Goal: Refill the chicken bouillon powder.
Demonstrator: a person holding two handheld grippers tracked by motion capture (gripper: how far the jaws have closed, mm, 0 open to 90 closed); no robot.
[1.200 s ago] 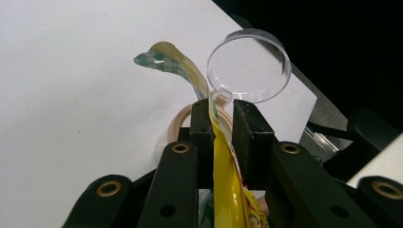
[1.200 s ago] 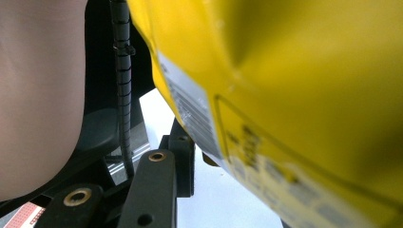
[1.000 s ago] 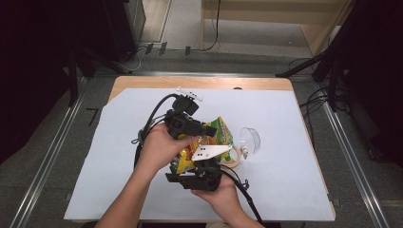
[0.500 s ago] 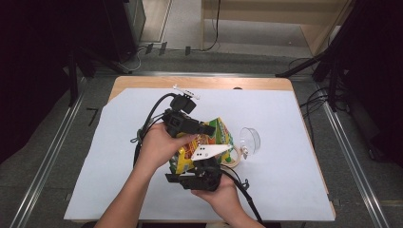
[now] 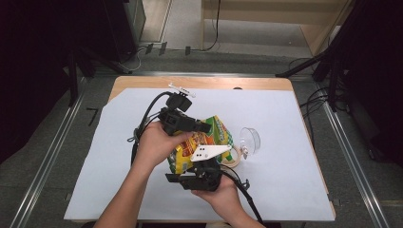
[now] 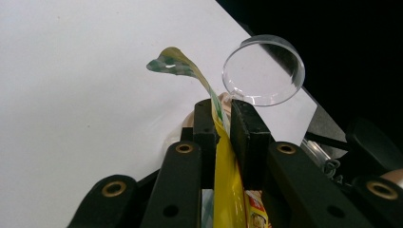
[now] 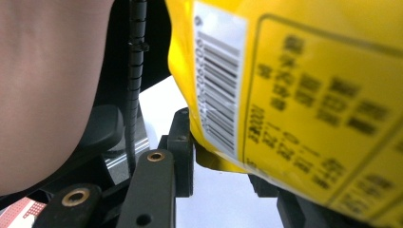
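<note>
A yellow snack bag (image 5: 219, 131) with a green top hangs above the table between both grippers. My left gripper (image 5: 207, 127) comes in from the left and is shut on the bag's upper edge (image 6: 178, 64); its jaws have just closed a little tighter, with the foil (image 6: 223, 166) pinched between the pads. Below it, my right gripper (image 5: 201, 161), with the grey plate on top, holds the bag's lower end. In the right gripper view the bag's barcode side (image 7: 304, 95) sits between the jaws, against the left finger (image 7: 183, 147); the right finger is mostly hidden behind it.
A clear round plastic dish (image 5: 250, 139) (image 6: 264, 71) lies on the white sheet (image 5: 294, 185) just right of the bag. A pale tape ring (image 5: 233, 162) lies beside it. Dark floor and cables surround the table beyond its edges.
</note>
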